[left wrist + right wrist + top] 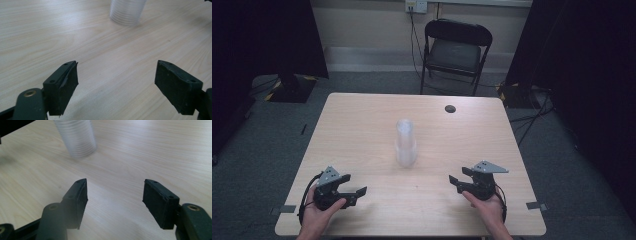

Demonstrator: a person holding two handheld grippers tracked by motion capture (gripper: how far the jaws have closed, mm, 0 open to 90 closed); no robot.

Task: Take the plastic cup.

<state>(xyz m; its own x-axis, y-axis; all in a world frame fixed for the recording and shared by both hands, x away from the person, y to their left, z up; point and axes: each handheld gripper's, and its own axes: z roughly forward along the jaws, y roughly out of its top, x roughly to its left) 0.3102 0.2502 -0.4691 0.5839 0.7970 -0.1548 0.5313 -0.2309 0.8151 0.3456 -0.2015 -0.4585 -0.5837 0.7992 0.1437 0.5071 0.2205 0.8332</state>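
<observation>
Here, one cup stack (405, 142), two gaping grippers (353, 191) (458, 182).

A stack of clear plastic cups (405, 142) stood upright near the middle of the wooden table (362, 125), a little toward the person's side of its centre. The cups were nested tightly one inside another, mouths down, so the stack widened slightly toward its foot on the tabletop. Their rims showed as a run of fine, close horizontal ridges around the lower part, seen in the left gripper view (127, 12) and in the right gripper view (76, 137). The plastic was translucent and faintly frosted, with the pale wood showing dimly through. Nothing touched the stack; bare tabletop lay all around its base.
</observation>
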